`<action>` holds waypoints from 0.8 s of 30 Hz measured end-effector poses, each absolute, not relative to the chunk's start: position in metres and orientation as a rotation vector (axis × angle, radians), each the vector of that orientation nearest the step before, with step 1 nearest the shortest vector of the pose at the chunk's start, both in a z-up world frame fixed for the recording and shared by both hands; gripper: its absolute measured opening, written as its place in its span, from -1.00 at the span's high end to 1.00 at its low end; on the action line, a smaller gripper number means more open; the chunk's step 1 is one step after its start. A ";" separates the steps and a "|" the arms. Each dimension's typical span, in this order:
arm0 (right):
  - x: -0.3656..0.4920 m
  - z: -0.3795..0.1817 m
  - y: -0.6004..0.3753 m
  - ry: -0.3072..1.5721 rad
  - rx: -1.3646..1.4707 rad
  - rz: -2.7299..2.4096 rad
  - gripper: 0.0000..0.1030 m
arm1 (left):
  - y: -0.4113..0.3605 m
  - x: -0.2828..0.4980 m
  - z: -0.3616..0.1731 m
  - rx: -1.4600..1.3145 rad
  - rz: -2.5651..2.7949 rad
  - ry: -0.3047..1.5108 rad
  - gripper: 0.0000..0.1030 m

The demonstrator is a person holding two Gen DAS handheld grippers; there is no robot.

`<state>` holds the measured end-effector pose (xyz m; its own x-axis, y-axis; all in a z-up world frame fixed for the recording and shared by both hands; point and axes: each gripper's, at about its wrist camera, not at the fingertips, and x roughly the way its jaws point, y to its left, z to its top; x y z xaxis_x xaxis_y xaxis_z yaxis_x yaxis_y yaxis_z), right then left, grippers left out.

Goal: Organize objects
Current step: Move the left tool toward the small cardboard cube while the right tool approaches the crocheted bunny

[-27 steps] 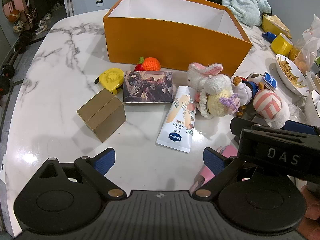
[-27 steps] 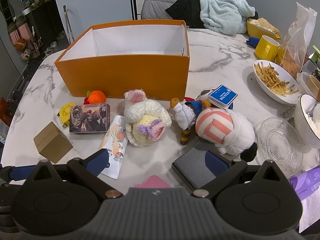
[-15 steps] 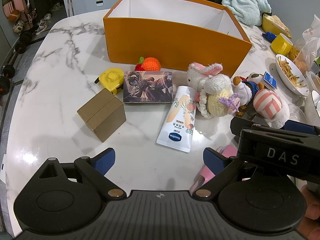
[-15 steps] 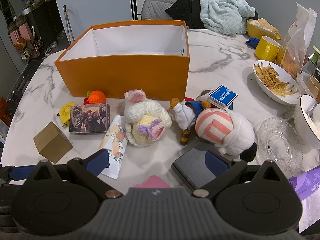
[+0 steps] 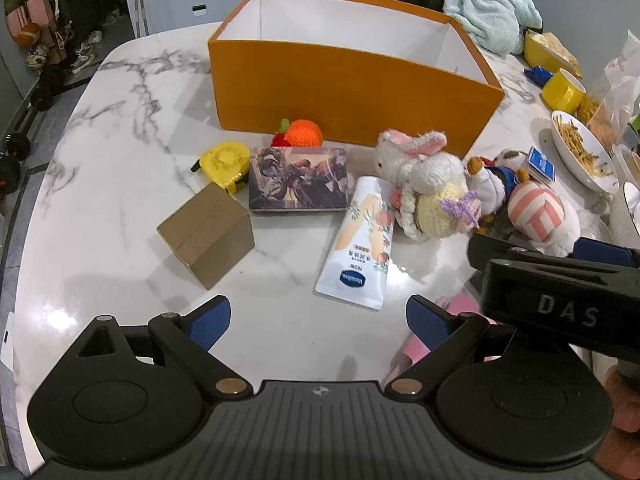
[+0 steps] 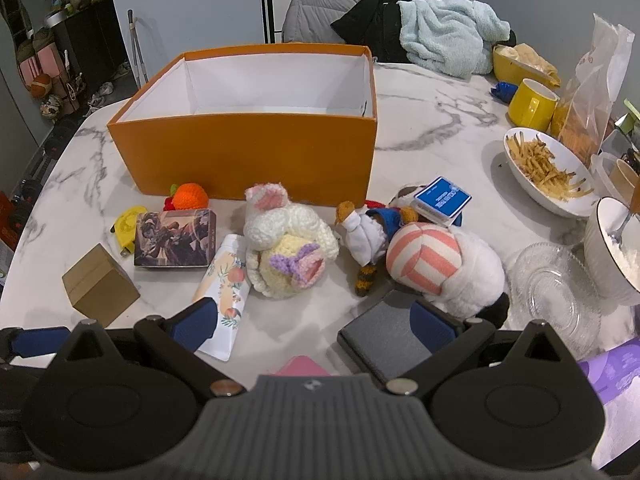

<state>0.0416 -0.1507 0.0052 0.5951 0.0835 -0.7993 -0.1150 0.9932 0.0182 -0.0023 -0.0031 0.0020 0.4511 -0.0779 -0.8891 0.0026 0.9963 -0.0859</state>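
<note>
Nothing has shifted; your left gripper (image 5: 318, 322) and right gripper (image 6: 316, 322) hover with fingers spread wide, empty; the open-topped orange cardboard box (image 6: 256, 152) waits unfilled, sorting not yet begun.

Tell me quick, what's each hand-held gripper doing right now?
Left hand-held gripper: open, holding nothing.
Right hand-held gripper: open, holding nothing.

A white marble table (image 6: 432, 120) carries an open orange box (image 6: 256, 152). In front of it lie a crocheted orange (image 6: 191, 196), yellow tape measure (image 5: 221, 164), picture tin (image 5: 298, 179), brown cardboard cube (image 5: 206, 234), cream tube (image 5: 360, 246), crocheted bunny (image 6: 286, 250) and striped plush (image 6: 444, 268).
</note>
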 end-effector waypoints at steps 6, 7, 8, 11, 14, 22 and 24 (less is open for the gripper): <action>0.049 0.009 -0.158 0.914 -0.029 0.104 -0.98 | 0.011 0.005 0.009 -0.060 -0.012 1.056 -1.00; 0.051 0.010 -0.159 0.909 -0.032 0.104 -0.98 | 0.014 0.006 0.010 -0.055 -0.005 1.045 -1.00; 0.053 0.011 -0.160 0.903 -0.043 0.108 -0.98 | 0.017 0.008 0.011 -0.051 0.002 1.035 -1.00; 0.060 0.012 -0.162 0.885 -0.073 0.122 -0.98 | 0.026 0.015 0.012 -0.030 0.027 1.012 -1.00; 0.066 0.012 -0.163 0.870 -0.096 0.152 -0.98 | 0.035 0.021 0.011 -0.016 0.053 0.998 -1.00; 0.076 0.025 -0.165 0.759 -0.136 0.468 -0.98 | 0.046 0.028 0.004 -0.016 0.066 0.985 -1.00; 0.075 0.027 -0.162 0.728 -0.182 0.531 -0.98 | 0.044 0.028 0.003 0.002 0.053 0.983 -1.00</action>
